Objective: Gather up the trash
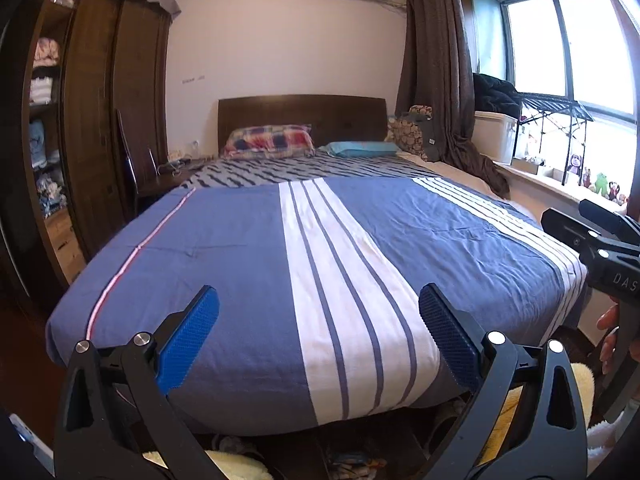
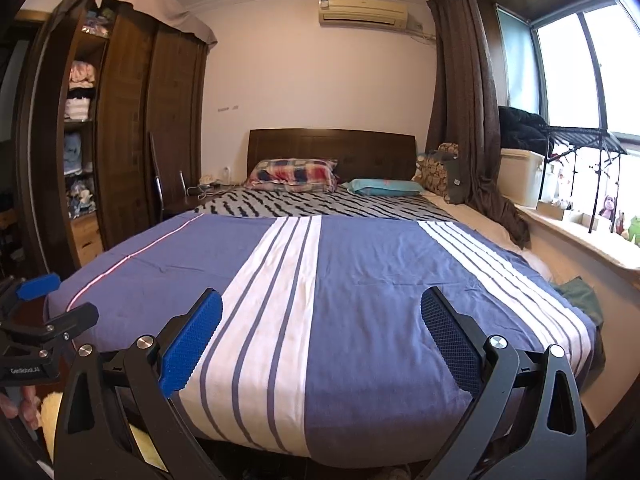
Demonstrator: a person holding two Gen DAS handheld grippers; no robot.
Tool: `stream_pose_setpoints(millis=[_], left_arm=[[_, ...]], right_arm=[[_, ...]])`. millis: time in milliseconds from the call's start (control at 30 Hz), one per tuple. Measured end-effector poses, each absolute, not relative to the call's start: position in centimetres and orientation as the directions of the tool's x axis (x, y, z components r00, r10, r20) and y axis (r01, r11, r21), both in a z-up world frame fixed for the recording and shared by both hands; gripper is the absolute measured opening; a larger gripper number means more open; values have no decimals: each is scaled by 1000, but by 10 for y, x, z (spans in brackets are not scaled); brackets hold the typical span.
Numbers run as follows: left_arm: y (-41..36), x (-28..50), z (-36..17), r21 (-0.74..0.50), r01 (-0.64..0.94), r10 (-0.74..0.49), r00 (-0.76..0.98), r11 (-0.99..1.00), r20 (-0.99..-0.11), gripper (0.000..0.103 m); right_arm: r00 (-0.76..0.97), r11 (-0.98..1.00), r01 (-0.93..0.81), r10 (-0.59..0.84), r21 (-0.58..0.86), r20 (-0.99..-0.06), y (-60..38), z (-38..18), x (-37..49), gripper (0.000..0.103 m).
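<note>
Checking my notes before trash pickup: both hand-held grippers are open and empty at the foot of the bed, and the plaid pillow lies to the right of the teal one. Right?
One slip: the plaid pillow lies to the left of the teal pillow, as the right wrist view shows. The rest holds: the left hand-held gripper and right hand-held gripper are open and empty at the foot of the bed.

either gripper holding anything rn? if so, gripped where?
Nothing held. Left gripper and right gripper are both open with empty gaps, hovering over the foot of the bed.
</note>
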State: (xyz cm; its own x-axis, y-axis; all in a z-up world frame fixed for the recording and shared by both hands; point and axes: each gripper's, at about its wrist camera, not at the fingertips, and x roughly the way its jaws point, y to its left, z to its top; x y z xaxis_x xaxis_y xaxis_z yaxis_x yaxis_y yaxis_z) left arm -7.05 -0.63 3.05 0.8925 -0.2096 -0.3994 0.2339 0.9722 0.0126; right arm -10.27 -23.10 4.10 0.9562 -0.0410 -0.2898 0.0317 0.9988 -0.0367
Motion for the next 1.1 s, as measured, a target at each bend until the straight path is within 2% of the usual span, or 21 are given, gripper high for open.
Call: stream_pose_setpoints(millis=[1100], left_arm=[[-4, -82, 34, -12, 235, -221, 896, 972, -385, 95]], right_arm=[[955, 998, 58, -64, -30, -289, -227, 37, -114, 100]])
